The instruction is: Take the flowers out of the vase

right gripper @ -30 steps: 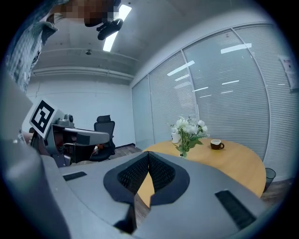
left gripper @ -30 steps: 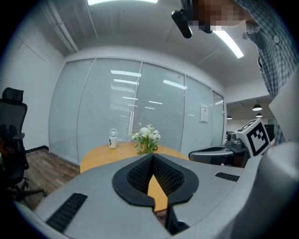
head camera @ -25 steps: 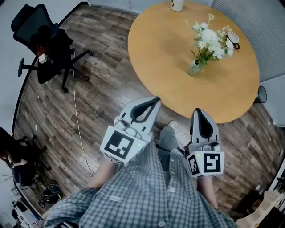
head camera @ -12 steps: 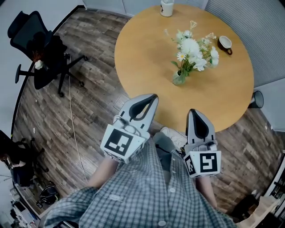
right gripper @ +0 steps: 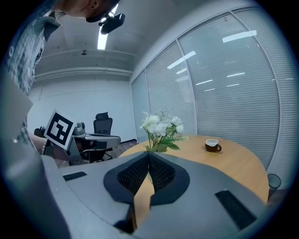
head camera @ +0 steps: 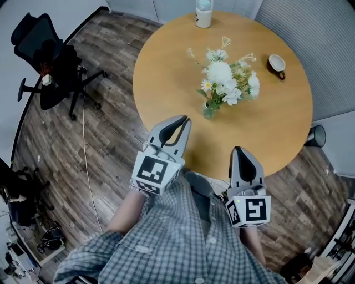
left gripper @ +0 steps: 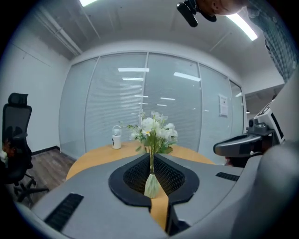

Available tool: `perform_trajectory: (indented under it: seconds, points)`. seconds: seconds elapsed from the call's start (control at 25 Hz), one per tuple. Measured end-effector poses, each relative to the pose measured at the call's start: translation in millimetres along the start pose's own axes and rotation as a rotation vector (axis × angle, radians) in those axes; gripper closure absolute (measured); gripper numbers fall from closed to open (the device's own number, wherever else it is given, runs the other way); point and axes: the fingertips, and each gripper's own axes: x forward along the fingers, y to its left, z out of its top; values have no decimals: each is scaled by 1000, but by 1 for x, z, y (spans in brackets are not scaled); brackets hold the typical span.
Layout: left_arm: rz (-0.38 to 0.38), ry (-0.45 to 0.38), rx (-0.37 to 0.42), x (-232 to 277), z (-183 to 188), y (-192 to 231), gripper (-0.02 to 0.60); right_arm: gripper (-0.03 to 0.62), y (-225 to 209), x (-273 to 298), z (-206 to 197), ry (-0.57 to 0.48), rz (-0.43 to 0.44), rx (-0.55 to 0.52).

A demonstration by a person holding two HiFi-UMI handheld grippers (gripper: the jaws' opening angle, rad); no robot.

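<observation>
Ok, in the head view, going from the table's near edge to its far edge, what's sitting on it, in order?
vase holding the flowers → cup → bottle at the far edge.

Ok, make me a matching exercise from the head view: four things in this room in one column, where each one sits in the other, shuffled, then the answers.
Things:
1. flowers
2. cup
3. bottle
4. office chair

Places:
A. at the far edge of the table
B. on the floor, left of the table
C. in the vase, near the table's middle
D. on the table, right of the flowers

Pairs: 1-C, 2-D, 3-A, 4-B
</observation>
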Motion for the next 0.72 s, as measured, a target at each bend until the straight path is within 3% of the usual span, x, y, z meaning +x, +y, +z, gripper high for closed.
perform_trajectory:
  seconds: [0.24, 0.6, 0.72]
  points:
    - [-20, 63, -42, 36, -33, 7, 441, 585, -18, 8, -6, 23, -15, 16]
    - [-122, 201, 89, 88, -89, 10, 347, 585, -32, 28, -14, 74, -60, 26]
    - [-143, 249, 101, 100, -109, 8, 309, 585, -29, 33, -17, 91, -46, 29]
